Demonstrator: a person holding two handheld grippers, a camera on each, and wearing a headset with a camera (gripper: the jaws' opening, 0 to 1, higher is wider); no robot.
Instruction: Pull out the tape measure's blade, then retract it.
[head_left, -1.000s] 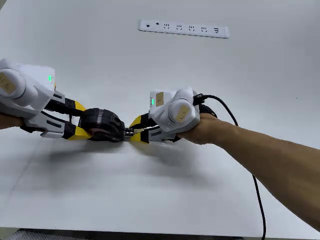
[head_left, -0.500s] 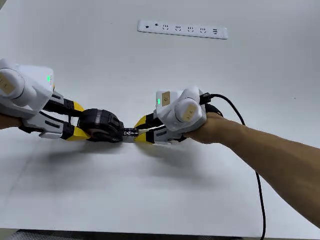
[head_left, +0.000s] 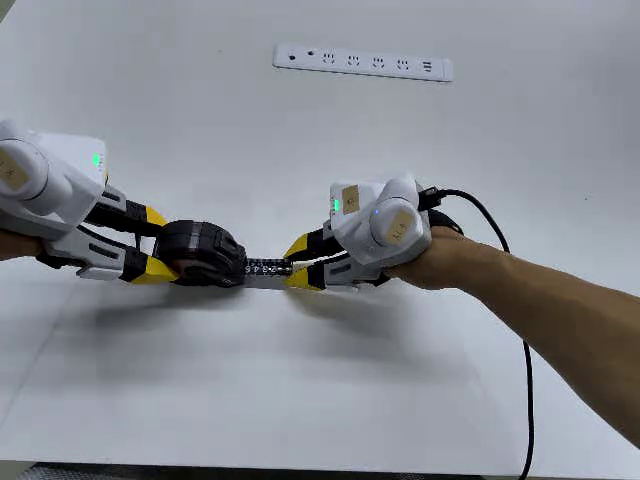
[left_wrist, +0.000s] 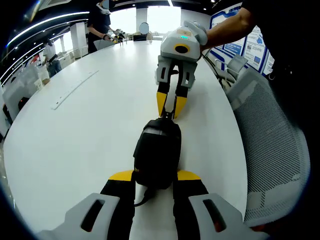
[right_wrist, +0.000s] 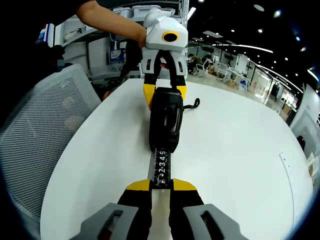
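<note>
blade (head_left: 264, 268) out farther | left gripper (head_left: 160, 242) pinches one tape measure (head_left: 202, 253) | right gripper (head_left: 299, 264) pinches blade

Tip of the blade (head_left: 265, 268) hidden between the jaws of the right gripper (head_left: 300, 262); its markings too small to read in head view. Flanks of the tape measure (head_left: 200, 252) covered by the jaws of the left gripper (head_left: 152, 241). Left gripper body cut off at head view's left edge — cable (head_left: 526, 400) runs off the bottom edge.

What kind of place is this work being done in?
Probably an open-plan office or lab: a long white table with a power strip on it, a mesh office chair beside it, and strip ceiling lights overhead.
</note>
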